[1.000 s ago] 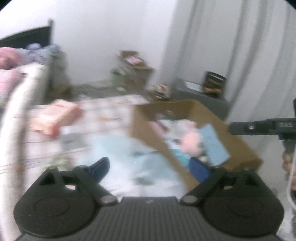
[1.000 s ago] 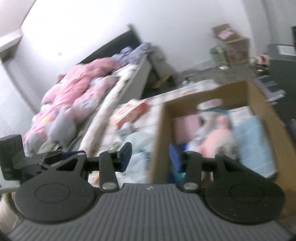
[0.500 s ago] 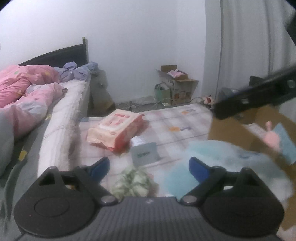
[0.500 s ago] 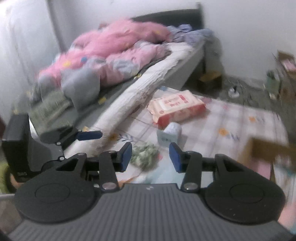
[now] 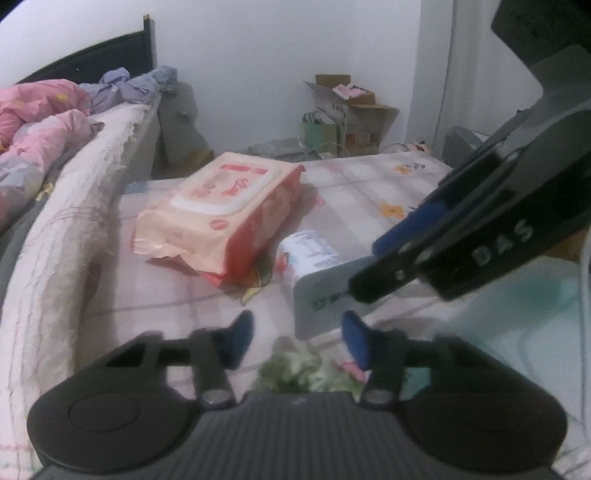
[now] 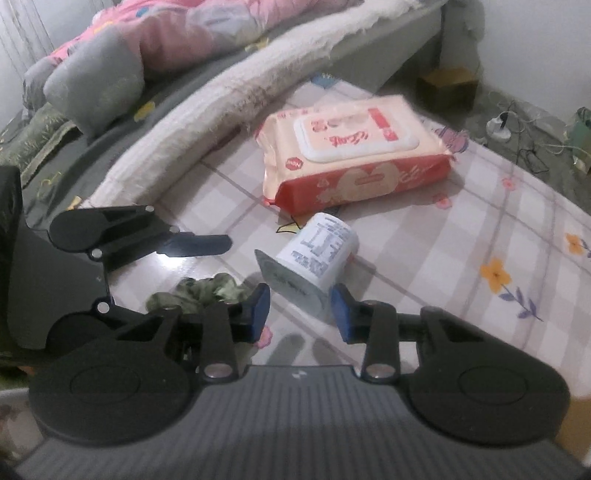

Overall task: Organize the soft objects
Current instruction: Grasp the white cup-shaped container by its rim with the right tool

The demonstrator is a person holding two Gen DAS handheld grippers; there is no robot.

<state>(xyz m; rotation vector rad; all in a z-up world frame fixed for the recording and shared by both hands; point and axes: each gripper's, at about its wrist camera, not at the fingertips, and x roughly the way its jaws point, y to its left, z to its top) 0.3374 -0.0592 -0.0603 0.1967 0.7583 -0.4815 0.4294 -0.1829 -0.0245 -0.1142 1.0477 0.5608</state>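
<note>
Left wrist view: your left tool (image 5: 297, 341) hangs open, empty, over the green cloth (image 5: 303, 371); right tool (image 6: 300, 308) likewise open, empty. Next: lower and pinch it

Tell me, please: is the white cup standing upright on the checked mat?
No, the white cup lies on its side on the checked mat, its lid facing the right gripper.

A lived-in home bedroom

A bed (image 5: 85, 155) with a rumpled pink quilt (image 6: 177, 33) and dark headboard (image 5: 92, 62), a floral checked mat (image 6: 498, 229) beside it, open cardboard boxes (image 5: 354, 110) against the wall.
</note>
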